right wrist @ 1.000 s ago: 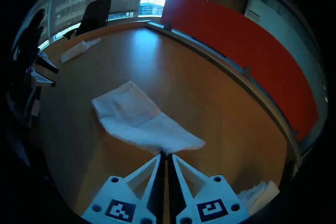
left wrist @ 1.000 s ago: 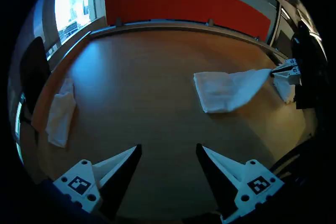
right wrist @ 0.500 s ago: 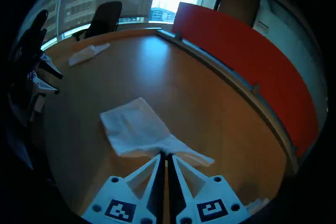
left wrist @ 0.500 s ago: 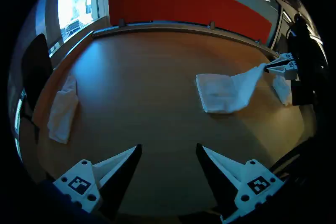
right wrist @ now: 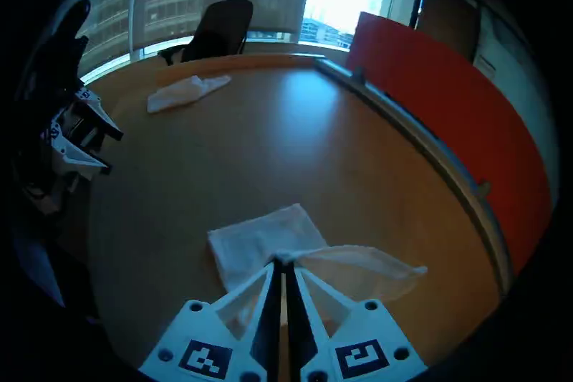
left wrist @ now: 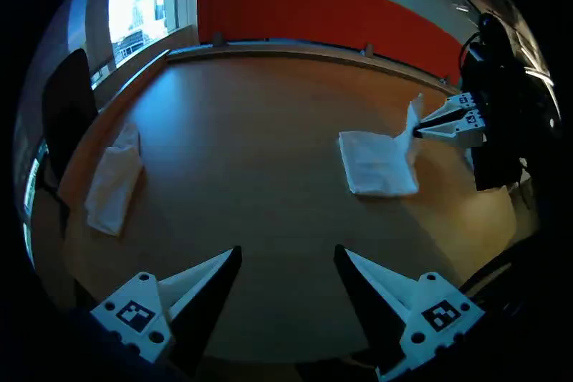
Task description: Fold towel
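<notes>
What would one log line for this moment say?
step: fold towel | right tongs: shut on its raised edge | left tongs: open, above table

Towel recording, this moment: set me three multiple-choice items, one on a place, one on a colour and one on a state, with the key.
1. Where does the spare towel lie?
A. On the table, by the edge near the chair
B. On the chair seat
C. On the floor

2. What colour is the panel behind the table?
A. Blue
B. Red
C. Green

3. How does the right gripper stand to the towel in front of it?
A. Open, above it
B. Shut and empty, beside it
C. Shut on a raised edge of it

Key: 1 A, it lies flat by the table edge beside the chair; 2 B, the panel is plainly red; 3 C, the fingers meet on a lifted fold of the towel.
</notes>
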A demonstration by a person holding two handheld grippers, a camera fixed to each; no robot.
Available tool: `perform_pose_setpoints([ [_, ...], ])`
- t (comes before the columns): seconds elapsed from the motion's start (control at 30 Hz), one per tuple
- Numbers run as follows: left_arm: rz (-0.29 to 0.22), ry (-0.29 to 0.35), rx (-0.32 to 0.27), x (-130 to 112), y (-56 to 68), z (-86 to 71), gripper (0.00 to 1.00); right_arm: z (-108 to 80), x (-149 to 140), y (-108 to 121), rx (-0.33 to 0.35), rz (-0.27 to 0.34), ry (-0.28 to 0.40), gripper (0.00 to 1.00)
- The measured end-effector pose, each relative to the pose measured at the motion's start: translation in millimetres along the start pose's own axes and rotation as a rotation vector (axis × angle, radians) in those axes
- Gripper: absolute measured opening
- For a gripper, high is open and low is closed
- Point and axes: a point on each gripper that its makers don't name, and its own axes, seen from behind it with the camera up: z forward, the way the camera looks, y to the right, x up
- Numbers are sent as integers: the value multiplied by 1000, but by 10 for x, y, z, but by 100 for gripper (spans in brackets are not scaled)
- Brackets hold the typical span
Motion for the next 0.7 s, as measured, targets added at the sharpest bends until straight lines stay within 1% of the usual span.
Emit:
perform_pose_setpoints([
  [0.17, -17, 6, 10, -3, -49, -37, 96, 213, 6, -168, 45, -7, -17, 3],
  [0.3, -25, 5, 17, -25, -74, -51, 96, 343, -53, -226, 65, -3, -37, 3],
  [0.4, -30, 2, 17, -43, -78, -52, 96, 385, -83, -228, 68, -3, -45, 3],
  [0.53, -32, 0, 16, -50, -72, -45, 96, 382, -87, -213, 66, -3, -47, 5],
  [0.57, -31, -1, 15, -50, -69, -42, 96, 379, -86, -209, 65, -2, -47, 7],
  [0.63, -28, -1, 13, -47, -63, -37, 96, 367, -84, -202, 63, 2, -45, 13],
  [0.67, -27, -1, 13, -46, -60, -34, 96, 361, -82, -198, 61, 4, -43, 20],
  [0.7, -25, -1, 12, -43, -58, -30, 96, 352, -83, -193, 58, 7, -42, 30],
])
